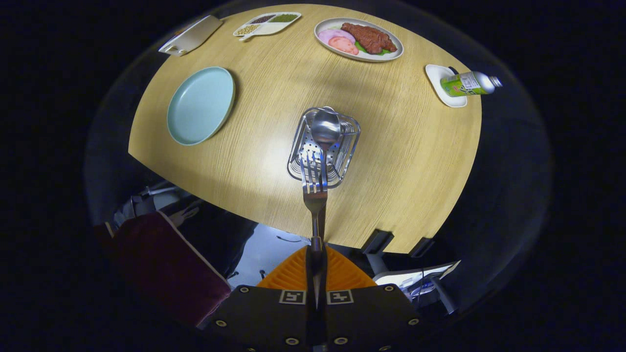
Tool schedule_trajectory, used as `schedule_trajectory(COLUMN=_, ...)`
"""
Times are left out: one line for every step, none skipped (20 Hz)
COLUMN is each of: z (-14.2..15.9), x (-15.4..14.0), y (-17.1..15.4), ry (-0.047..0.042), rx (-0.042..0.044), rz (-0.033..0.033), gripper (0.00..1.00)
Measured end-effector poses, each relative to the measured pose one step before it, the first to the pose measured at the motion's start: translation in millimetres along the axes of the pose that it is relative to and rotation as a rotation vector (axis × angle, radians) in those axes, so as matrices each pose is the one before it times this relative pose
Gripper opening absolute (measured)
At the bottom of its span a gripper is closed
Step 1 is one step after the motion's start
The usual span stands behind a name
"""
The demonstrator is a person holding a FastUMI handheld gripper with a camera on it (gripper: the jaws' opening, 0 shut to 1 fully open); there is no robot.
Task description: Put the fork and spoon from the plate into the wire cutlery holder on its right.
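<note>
The hand-held gripper [316, 274], at the bottom centre of the frame, has its two fingers pressed together on the lower handle of a slim, shiny stainless-steel fork [314, 188]. The fork stands out ahead of the fingers with its tines up, their tips overlapping the near rim of the silver wire cutlery holder [324, 146] in the middle of the frame.

By my judgement the fork is light, rigid and smooth, so it could twist or slide in a thin-edge grip. Holding it low on the handle leaves a long lever, and any wobble shows at the tines.

The holder sits on the round light-wood desk [401, 161] and has a perforated metal back. A polished steel spoon [325, 128] is already in it, bowl up. The round pale-blue plate [200, 105] at the left of the frame lies bare, with neither piece of cutlery on it.

Farther off at the top of the frame, a white oval dish [358, 39] carries what looks like meat and ham slices. A small white tray [442, 83] at the upper right holds a green bottle [468, 84] lying on its side.
</note>
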State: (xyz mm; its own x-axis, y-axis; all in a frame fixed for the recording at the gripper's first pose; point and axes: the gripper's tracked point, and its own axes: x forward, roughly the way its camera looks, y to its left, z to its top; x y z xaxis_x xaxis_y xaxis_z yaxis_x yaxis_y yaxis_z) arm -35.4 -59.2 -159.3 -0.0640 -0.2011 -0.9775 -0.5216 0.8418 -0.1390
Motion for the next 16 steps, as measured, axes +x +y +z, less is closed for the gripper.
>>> schedule_trajectory(z=2.79, x=3.49, y=-2.2, ry=0.02419, rx=-0.01755, rz=-0.00101, gripper=0.01)
schedule_trajectory(z=-0.01, x=2.04, y=-0.66, ry=0.02917, rx=-0.01402, rz=0.00339, gripper=0.01)
schedule_trajectory(z=0.51, x=2.09, y=0.7, ry=0.02327, rx=-0.00867, rz=0.00678, gripper=0.01)
schedule_trajectory(z=-0.23, x=1.83, y=1.92, ry=0.02617, rx=-0.01296, rz=0.00862, gripper=0.01)
schedule_trajectory(z=1.04, x=-0.2, y=-0.65, ry=0.02266, rx=-0.01609, rz=0.00135, gripper=0.01)
schedule_trajectory(z=1.63, x=-0.32, y=1.29, ry=0.01694, rx=-0.01001, rz=0.00008, gripper=0.02)
schedule_trajectory(z=3.18, x=-1.42, y=0.42, ry=0.0128, rx=-0.01064, rz=-0.00058, gripper=0.02)
schedule_trajectory(z=2.63, x=-0.57, y=-1.69, ry=0.01213, rx=-0.00886, rz=-0.00367, gripper=0.02)
schedule_trajectory(z=3.77, x=-2.72, y=-0.44, ry=0.00909, rx=-0.00445, rz=-0.00293, gripper=0.02)
schedule_trajectory(z=4.18, x=-1.76, y=2.33, ry=0.00893, rx=-0.00306, rz=0.00163, gripper=0.03)
schedule_trajectory(z=3.99, x=-0.01, y=0.47, ry=0.00865, rx=-0.00037, rz=-0.00256, gripper=0.03)
schedule_trajectory(z=2.9, x=-0.3, y=0.88, ry=0.01644, rx=-0.00389, rz=-0.00481, gripper=0.03)
schedule_trajectory(z=4.12, x=-1.62, y=1.02, ry=0.01195, rx=-0.00391, rz=-0.00506, gripper=0.03)
schedule_trajectory(z=5.03, x=0.13, y=-0.58, ry=-0.00057, rx=0.00006, rz=-0.00377, gripper=0.03)
schedule_trajectory(z=6.67, x=0.16, y=0.52, ry=-0.00683, rx=0.01007, rz=-0.00071, gripper=0.03)
schedule_trajectory(z=4.59, x=-1.18, y=0.45, ry=-0.00826, rx=0.01574, rz=-0.00485, gripper=0.04)
